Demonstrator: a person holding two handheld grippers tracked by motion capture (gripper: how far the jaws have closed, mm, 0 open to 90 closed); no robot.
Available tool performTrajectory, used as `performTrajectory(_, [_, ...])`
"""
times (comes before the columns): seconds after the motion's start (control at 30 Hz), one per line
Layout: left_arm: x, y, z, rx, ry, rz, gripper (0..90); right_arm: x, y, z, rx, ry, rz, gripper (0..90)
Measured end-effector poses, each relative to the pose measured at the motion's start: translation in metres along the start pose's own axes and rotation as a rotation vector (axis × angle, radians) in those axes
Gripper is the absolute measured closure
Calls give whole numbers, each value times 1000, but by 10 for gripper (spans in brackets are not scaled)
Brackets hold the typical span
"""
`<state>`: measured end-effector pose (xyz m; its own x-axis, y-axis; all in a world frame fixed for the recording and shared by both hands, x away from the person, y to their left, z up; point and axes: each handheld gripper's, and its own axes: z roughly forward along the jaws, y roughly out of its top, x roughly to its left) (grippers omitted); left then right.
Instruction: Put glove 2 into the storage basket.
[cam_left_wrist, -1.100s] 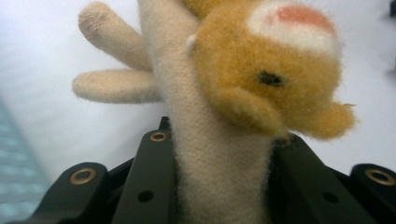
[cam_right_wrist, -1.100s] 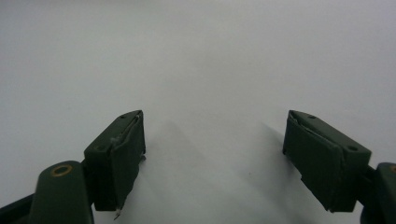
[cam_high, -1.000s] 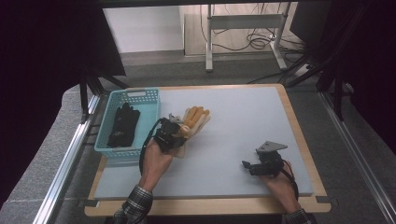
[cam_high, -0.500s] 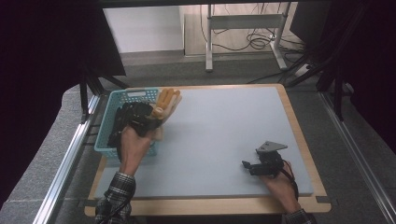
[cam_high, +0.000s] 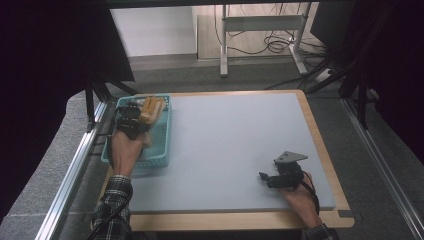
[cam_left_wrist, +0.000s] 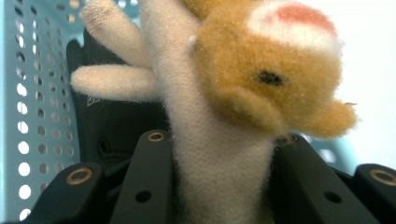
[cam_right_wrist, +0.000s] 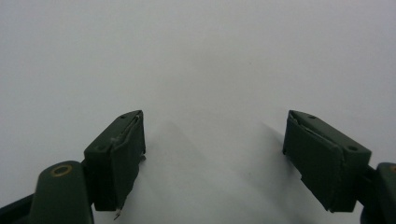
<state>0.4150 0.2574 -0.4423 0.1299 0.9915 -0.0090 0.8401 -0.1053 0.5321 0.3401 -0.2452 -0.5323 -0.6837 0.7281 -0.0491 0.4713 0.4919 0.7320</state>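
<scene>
- High view: the left gripper (cam_high: 134, 120) hangs over the turquoise basket (cam_high: 164, 145) at the left edge of the grey mat (cam_high: 230, 145), clamped on a tan and cream plush toy (cam_high: 151, 108). The toy sits above the basket's far half, and a dark item lies under it inside the basket, too dim to identify. The right gripper (cam_high: 270, 178) rests on the mat well away from the basket, near the mat's near right corner, its jaws spread with nothing between them.
- Left gripper view: both black jaws press on the toy's (cam_left_wrist: 219, 140) cream body; its orange head tilts to the right. The basket's (cam_left_wrist: 28, 116) perforated wall stands behind on the left, with a black object (cam_left_wrist: 107, 126) inside.
- Right gripper view: the right gripper (cam_right_wrist: 212, 158) stands wide apart over the bare mat (cam_right_wrist: 196, 60).
</scene>
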Motion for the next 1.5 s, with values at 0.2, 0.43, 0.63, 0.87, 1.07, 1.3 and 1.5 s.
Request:
performTrajectory(0.2, [2, 3, 28, 71, 4, -13, 704, 0, 0, 0, -1, 0, 0, 204])
performTrajectory(0.43, [-6, 11, 58, 139, 2, 12, 693, 0, 0, 0, -1, 0, 1, 204])
performTrajectory(0.63, [-14, 19, 71, 155, -18, 34, 650, 0, 0, 0, -1, 1, -1, 204])
performTrajectory(0.87, [-11, 19, 77, 222, -44, 47, 291, 0, 0, 0, -2, 1, 1, 204])
performTrajectory(1.07, [-5, 20, 55, 168, -101, 48, 76, 0, 0, 0, -1, 0, 0, 204])
performTrajectory(1.3, [11, 25, 19, 36, -115, 30, 241, 0, 0, 0, -1, 0, 0, 204])
performTrajectory(1.5, [18, 16, 35, 82, 2, 57, 711, 0, 0, 0, -1, -1, 0, 204])
